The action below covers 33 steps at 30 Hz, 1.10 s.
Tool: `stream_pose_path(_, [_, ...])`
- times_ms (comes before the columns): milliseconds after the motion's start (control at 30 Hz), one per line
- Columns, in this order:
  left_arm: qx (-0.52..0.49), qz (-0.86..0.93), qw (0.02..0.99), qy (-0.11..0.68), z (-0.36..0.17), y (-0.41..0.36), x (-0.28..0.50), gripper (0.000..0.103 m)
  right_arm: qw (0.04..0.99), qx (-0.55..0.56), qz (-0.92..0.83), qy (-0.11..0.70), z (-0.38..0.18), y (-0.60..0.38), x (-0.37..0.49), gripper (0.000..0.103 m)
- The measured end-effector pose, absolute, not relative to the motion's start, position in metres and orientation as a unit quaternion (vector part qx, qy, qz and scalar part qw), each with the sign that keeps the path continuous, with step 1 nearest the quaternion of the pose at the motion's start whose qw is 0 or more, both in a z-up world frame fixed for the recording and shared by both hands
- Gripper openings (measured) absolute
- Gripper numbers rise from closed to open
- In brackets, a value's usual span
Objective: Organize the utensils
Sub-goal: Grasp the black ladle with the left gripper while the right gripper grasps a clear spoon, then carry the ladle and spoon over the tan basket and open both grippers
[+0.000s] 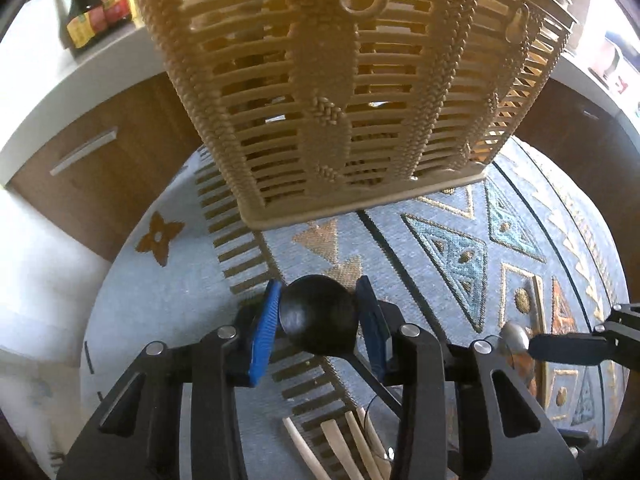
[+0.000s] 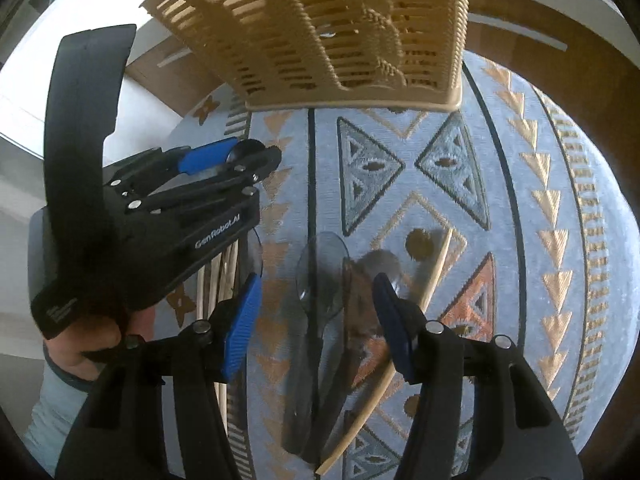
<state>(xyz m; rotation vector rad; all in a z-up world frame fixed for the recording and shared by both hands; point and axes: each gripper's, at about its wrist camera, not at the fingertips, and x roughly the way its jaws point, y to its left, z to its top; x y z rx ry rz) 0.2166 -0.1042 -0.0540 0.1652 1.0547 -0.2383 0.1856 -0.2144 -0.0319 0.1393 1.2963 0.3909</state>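
Observation:
My left gripper (image 1: 318, 312) is shut on the bowl of a black spoon (image 1: 316, 316), held above the patterned cloth in front of the beige slatted basket (image 1: 340, 92). In the right wrist view the left gripper (image 2: 248, 156) shows at left, still gripping the spoon (image 2: 244, 150). My right gripper (image 2: 316, 308) is open and empty above a clear dark plastic spoon (image 2: 320, 276) lying on the cloth. A second dark utensil (image 2: 352, 344) and a wooden chopstick (image 2: 400, 360) lie beside it. The basket (image 2: 340, 36) stands beyond.
Several wooden chopsticks (image 1: 340, 448) lie on the cloth under the left gripper, also in the right wrist view (image 2: 218, 280). Sauce bottles (image 1: 96, 4) stand on a white counter at left. Brown cabinets surround the round table (image 2: 560, 240).

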Motion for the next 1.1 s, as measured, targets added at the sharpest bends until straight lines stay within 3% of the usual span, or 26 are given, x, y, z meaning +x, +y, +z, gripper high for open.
stream_pose_path(133, [0.052,-0.148,0.854,0.496,-0.051,-0.089,0.217,0.036,0.778,0.073,0.172,0.599,-0.035,-0.212,0.193,0.043])
stream_pose_path(733, [0.029,-0.214,0.870,0.443,-0.021,-0.048,0.187,0.036,0.792,-0.033,0.135,0.595,-0.048,-0.171,0.195,0.043])
stream_pose_path(800, [0.029,-0.215,0.874,0.434,-0.015,-0.044,0.180,0.036,0.795,-0.052,0.128,0.591,-0.051,-0.163,0.190,0.039])
stream_pose_path(833, [0.029,-0.217,0.875,0.431,-0.013,-0.041,0.178,0.036,0.797,-0.062,0.123,0.589,-0.052,-0.160,0.184,0.031])
stream_pose_path(1100, [0.064,-0.227,0.894,0.381,0.008,-0.041,0.148,0.036,0.810,-0.063,0.139,0.566,-0.052,-0.162,0.162,0.030])
